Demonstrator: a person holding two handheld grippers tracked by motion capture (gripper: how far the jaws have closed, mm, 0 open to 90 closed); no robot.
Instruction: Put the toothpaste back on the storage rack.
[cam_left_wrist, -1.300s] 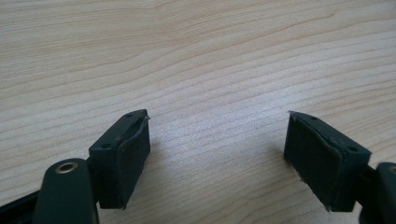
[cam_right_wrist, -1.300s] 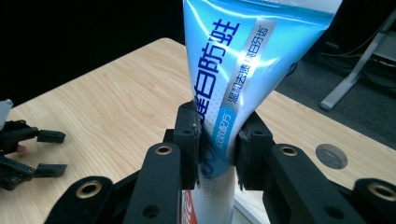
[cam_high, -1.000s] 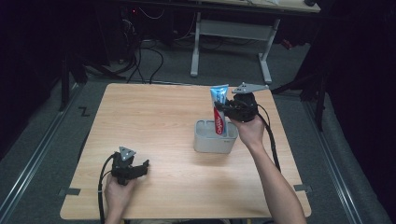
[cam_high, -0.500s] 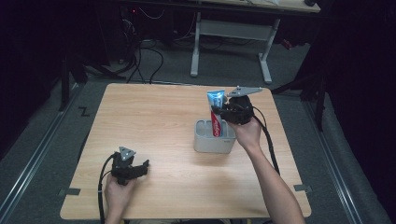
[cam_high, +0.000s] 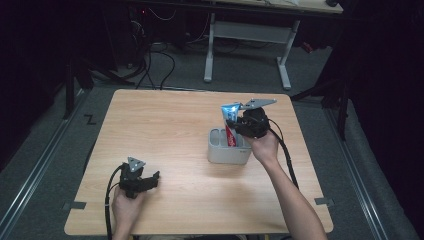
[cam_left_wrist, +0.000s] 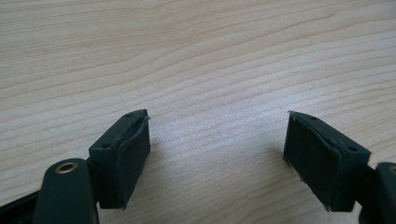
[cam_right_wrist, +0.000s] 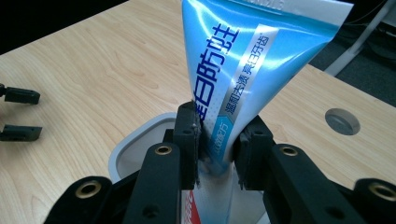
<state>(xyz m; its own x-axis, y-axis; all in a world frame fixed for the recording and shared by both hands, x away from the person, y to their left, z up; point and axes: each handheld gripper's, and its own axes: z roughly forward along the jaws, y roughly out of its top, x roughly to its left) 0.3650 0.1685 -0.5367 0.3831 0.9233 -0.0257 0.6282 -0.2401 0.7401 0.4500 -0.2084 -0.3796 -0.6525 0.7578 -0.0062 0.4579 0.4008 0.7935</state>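
The right hand-held gripper (cam_right_wrist: 215, 140), clamped on the toothpaste tube (cam_right_wrist: 243, 70), has lowered it slightly, so its lower end now stands inside the grey holder (cam_high: 229, 150); release seems next. The left hand-held gripper (cam_left_wrist: 217, 154) rests open and empty on the table (cam_high: 165, 130).

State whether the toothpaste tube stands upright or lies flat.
Upright: the toothpaste tube rises from the grey holder, clamped by the right gripper.
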